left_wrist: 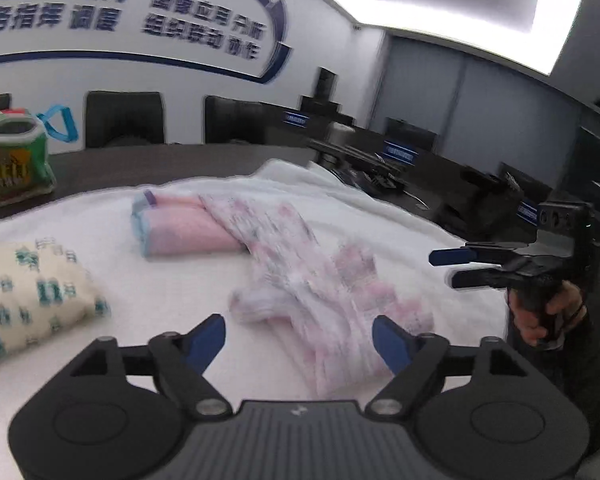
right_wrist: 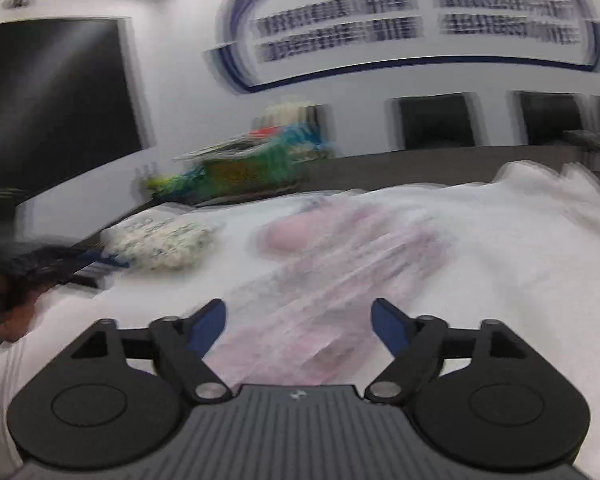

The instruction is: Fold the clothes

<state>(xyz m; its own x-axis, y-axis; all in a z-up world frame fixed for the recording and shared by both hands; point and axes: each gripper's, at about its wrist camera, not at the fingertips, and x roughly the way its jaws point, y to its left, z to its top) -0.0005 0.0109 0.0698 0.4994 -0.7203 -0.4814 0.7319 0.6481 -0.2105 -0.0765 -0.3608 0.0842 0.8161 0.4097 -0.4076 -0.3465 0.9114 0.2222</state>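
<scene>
Blue lettering curves across the white back wall of what looks like a meeting room, and a dark desk [left_wrist: 172,164] carries a white towel-like cloth [left_wrist: 380,216] spread as the working surface. On that cloth lies the pink-and-white patterned garment [left_wrist: 300,264], unfolded and rumpled, its long axis running diagonally from the far middle toward the near right in the left wrist view. Its far end touches or overlaps a folded pink bundle with a pale blue edge [left_wrist: 180,228]; a folded cream cloth with green print [left_wrist: 32,292] sits apart at the left, and a green printed bag [left_wrist: 12,160] stands on the bare desk beyond. The left gripper [left_wrist: 299,338] hovers with its blue-tipped fingers spread wide, empty, the garment's near end directly ahead and just beyond the tips. The right gripper [right_wrist: 299,326] is likewise spread and empty in its own view (badly motion-blurred), with the garment [right_wrist: 340,280] stretching away between its fingers; seen from the left view it floats off the garment's right side. Both seem about equally near, so a two-handed pick at the near hem looks likely.
</scene>
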